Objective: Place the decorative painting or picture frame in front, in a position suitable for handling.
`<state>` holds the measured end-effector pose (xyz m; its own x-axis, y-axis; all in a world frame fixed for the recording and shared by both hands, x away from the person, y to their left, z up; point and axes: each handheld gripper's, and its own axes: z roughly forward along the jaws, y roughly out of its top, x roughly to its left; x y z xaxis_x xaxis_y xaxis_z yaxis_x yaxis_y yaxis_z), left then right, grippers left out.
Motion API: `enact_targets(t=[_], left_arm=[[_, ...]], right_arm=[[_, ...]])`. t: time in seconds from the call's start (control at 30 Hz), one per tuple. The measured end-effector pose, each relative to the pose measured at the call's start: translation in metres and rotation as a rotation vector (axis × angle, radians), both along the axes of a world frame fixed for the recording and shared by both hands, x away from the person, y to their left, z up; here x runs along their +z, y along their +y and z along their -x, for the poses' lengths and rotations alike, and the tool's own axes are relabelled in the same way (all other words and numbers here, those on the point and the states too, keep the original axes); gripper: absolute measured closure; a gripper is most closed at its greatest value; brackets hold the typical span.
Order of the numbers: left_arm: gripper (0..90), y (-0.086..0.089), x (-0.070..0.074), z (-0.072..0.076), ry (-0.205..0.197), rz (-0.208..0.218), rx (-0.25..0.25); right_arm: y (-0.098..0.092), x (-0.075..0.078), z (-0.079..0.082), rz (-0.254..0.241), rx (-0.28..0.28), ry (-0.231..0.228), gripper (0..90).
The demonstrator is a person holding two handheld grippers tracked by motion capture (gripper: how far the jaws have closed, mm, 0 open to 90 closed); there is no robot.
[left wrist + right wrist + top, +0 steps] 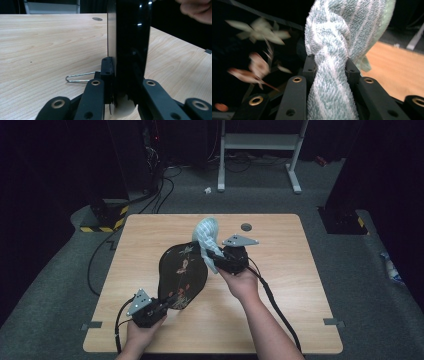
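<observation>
A black lacquered tray [182, 275] with a flower pattern stands tilted on its edge over the table [280, 290]. My left gripper [160, 307] is shut on its near rim; in the left gripper view the glossy black tray edge [128, 42] rises between the jaws. My right gripper [217, 260] is shut on a bunched light blue striped towel [206, 237], which rests against the tray's upper right part. In the right gripper view the towel [332, 57] is pinched between the jaws, with the tray's painted face [254, 52] just to its left.
A thin wire loop [77, 77] lies on the wood beside the left gripper. A round grommet hole [246, 226] sits near the table's far edge. Beyond the table stand a white frame [260, 150] and dark equipment with floor cables.
</observation>
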<state>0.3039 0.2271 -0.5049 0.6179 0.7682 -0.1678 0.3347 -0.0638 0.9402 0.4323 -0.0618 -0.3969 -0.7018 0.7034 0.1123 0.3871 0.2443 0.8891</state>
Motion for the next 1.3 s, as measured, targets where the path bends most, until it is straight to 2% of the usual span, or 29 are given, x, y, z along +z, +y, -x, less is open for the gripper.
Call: enact_targets(t=[0.27, 0.33, 0.4, 0.53, 0.8, 0.93, 1.1, 1.17, 1.3], left_arm=[[79.8, 0.000, 0.000, 0.000, 0.002, 0.001, 0.001], [79.7, -0.001, 0.000, 0.000, 0.001, 0.001, 0.001], [79.8, -0.001, 0.000, 0.000, 0.001, 0.001, 0.000], [79.8, 0.000, 0.000, 0.000, 0.001, -0.004, -0.001], [79.8, 0.002, -0.001, -0.001, 0.012, 0.000, -0.001], [79.8, 0.001, -0.001, -0.001, 0.013, 0.003, -0.002], [79.9, 0.000, -0.001, -0.002, 0.013, 0.006, -0.001], [79.9, 0.000, -0.001, -0.002, 0.011, -0.002, -0.002], [79.9, 0.000, 0.000, -0.002, 0.012, -0.002, -0.002]], right_arm=[[-0.001, -0.048, -0.004, 0.080, -0.004, 0.088, 70.4], [-0.001, -0.056, -0.004, 0.094, -0.005, 0.100, 70.4], [-0.002, -0.057, -0.004, 0.087, -0.007, 0.102, 70.5], [0.001, -0.043, 0.000, 0.068, 0.003, 0.056, 70.4], [0.008, 0.006, 0.012, 0.022, 0.027, -0.080, 70.4], [0.009, 0.021, 0.015, -0.003, 0.038, -0.111, 70.4], [0.007, 0.027, 0.016, -0.008, 0.043, -0.124, 70.4], [0.006, 0.024, 0.015, 0.007, 0.041, -0.120, 70.4], [0.003, 0.011, 0.011, 0.035, 0.032, -0.084, 70.3]])
